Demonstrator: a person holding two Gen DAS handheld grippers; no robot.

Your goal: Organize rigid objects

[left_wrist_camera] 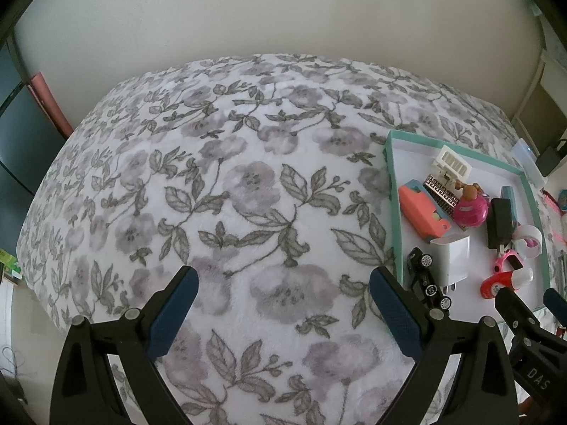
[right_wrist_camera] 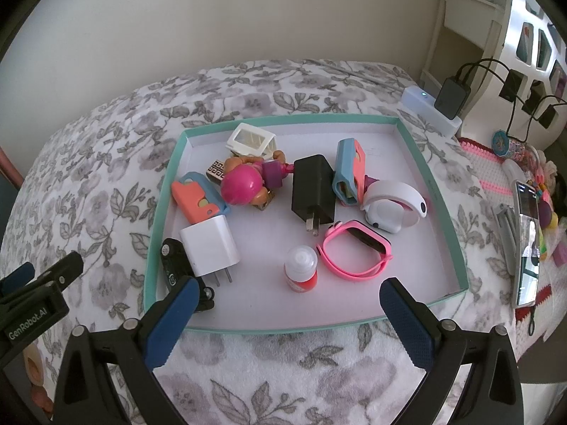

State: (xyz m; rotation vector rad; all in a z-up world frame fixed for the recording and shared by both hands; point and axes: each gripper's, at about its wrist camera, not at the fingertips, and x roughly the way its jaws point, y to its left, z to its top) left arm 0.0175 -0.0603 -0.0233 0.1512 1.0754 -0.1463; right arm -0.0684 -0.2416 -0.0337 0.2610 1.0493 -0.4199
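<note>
In my right wrist view the teal-rimmed tray [right_wrist_camera: 166, 191] sits on the floral blanket [right_wrist_camera: 106, 163], just ahead of my right gripper [right_wrist_camera: 287, 304], whose jaws stand wide and empty. Nearest the jaws is the small red bottle with white cap [right_wrist_camera: 301, 270], between the fingertips' line and the pink watch [right_wrist_camera: 358, 255]. The white charger [right_wrist_camera: 209, 246] lies by the black toy car [right_wrist_camera: 173, 265] near my left fingertip; the black charger [right_wrist_camera: 313, 191] is further in. My left gripper [left_wrist_camera: 283, 294] hovers wide open over bare blanket, the tray off to its right.
</note>
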